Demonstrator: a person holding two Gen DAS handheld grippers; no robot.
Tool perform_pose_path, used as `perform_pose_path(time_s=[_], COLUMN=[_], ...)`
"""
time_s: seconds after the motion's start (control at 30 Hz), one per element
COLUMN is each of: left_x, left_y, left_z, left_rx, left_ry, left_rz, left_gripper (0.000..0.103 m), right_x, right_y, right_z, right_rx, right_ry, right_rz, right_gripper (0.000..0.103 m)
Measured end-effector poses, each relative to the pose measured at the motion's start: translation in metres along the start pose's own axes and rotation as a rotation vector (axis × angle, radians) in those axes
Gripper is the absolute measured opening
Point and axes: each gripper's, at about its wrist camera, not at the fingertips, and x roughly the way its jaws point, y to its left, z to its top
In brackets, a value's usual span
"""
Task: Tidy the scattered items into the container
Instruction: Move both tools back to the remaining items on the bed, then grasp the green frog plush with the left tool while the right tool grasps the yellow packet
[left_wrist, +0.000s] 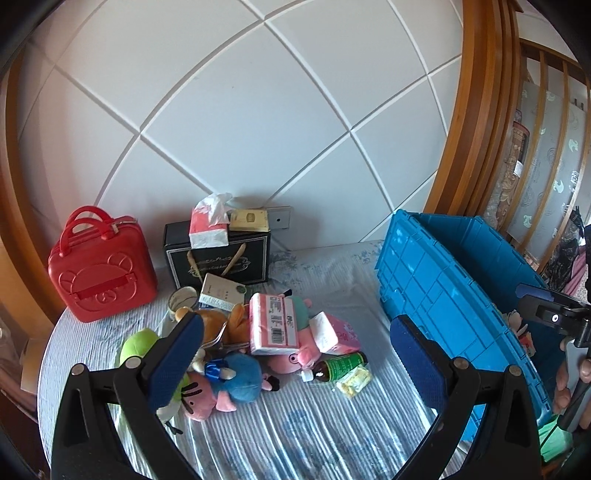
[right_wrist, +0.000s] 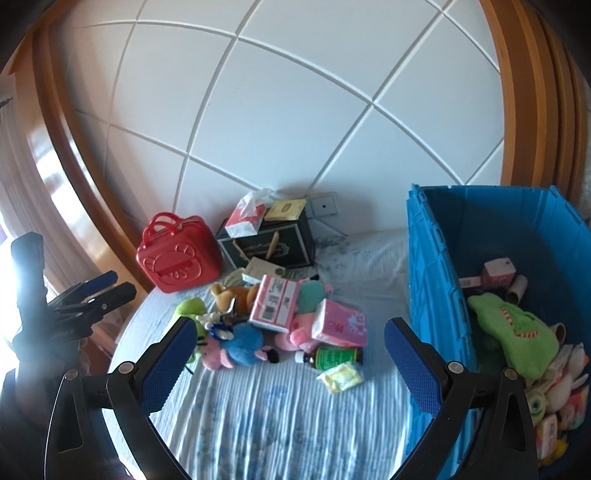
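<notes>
Left gripper: jaws spread wide, nothing between them, poised above the striped blue bedsheet at the lower centre of the left wrist view. Right gripper: jaws likewise wide apart and empty, over the same sheet at the bottom of the right wrist view.

Just beyond the fingertips, mid-frame: a heap of scattered things. At its near edge a brown bottle with a green label lying on its side, a small yellow packet touching it in front. Left of the bottle, a blue plush and a pink plush pressed together. Above them a pink tissue pack with a barcode, a second pink pack to its right, an orange plush and a green plush to its left.

Further back, against the white quilted headboard: a red case with handles at left, a black gift box beside it, a tissue box on top.

At the right edge: the blue crate, open, already holding a green plush, cardboard tubes and small boxes.
</notes>
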Motion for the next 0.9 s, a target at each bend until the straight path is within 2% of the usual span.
perform_pose_path(time_s=[0.23, 0.47, 0.63, 0.9], left_x=[0.021, 0.050, 0.077, 0.137], left_y=[0.071, 0.127, 0.162, 0.204], left_z=[-0.049, -0.090, -0.117, -0.144], left_rx=[-0.087, -0.140, -0.179, -0.242], left_ry=[0.108, 0.183, 0.240, 0.312], left_rz=[0.076, 0.137, 0.156, 0.157], left_gripper=[0.102, 0.102, 0.102, 0.102], right_x=[0.047, 0.096, 0.122, 0.149], right_y=[0.022, 0.048, 0.057, 0.047], right_z=[-0.020, -0.042, -0.059, -0.093], right_rx=[-0.003, -0.043, -0.060, -0.037], right_ry=[0.084, 0.163, 0.207, 0.299], right_rz=[0.012, 0.015, -0.012, -0.080], right_gripper=[0.103, 0.103, 0.103, 0.103])
